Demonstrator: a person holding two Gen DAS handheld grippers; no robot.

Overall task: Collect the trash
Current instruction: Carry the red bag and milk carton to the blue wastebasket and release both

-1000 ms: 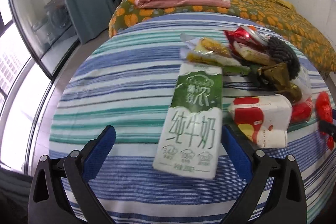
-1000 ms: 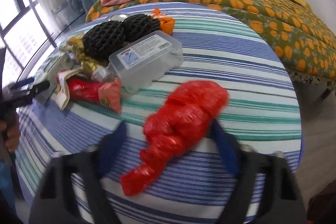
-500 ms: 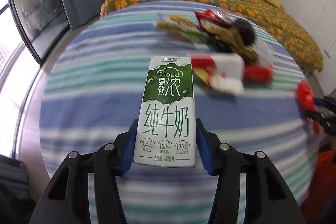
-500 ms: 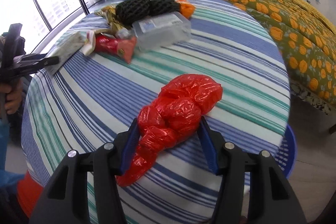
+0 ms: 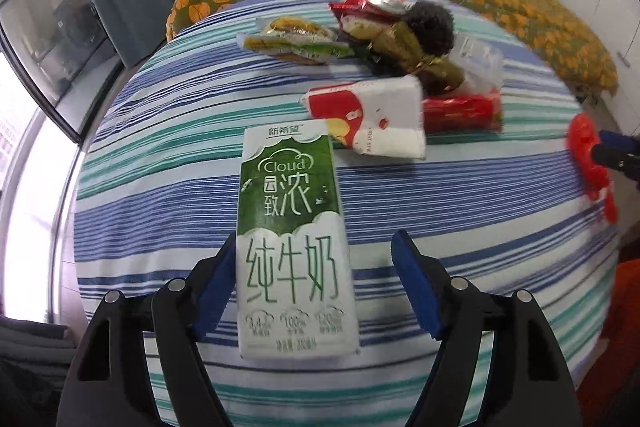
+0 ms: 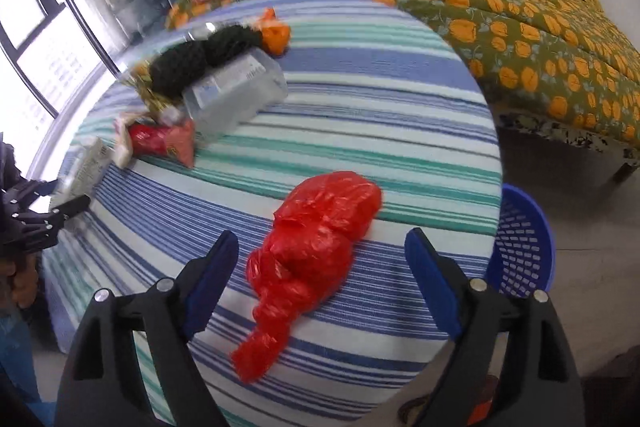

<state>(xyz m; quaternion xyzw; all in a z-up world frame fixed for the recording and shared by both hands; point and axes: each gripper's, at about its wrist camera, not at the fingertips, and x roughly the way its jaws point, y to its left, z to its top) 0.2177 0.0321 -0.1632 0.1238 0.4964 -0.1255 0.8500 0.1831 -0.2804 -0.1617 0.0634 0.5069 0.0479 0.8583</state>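
Nothing has gone into the bin yet, as far as I can judge: the blue basket (image 6: 524,247) at the lower right of the right wrist view shows only its mesh wall, and I cannot see inside it. My left tongs (image 5: 316,287) have just been opening; the green and white milk carton (image 5: 294,243) stands between the pads, its left edge against the left pad while the right pad is clear of it, so I count that grip as let go. My right tongs (image 6: 320,279) have likewise just been opening, and the red plastic bag (image 6: 316,255) lies between the spread pads on the striped counter (image 6: 380,107), touching neither. So both pieces are lined up but neither is secured. The rest remains untouched toward the top of the left wrist view: a red and white tissue pack (image 5: 372,119) just beyond the carton, a red wrapper (image 5: 460,111) beside it, a clear plastic box (image 6: 236,91), black mesh balls (image 6: 188,63), green snack packets (image 5: 296,43) and an orange scrap (image 6: 276,35). That heap is crowded, pieces overlapping, which I expect will make clean single grasps awkward. The basket sits off the counter's edge, below its level, with the bed (image 6: 520,7) behind.
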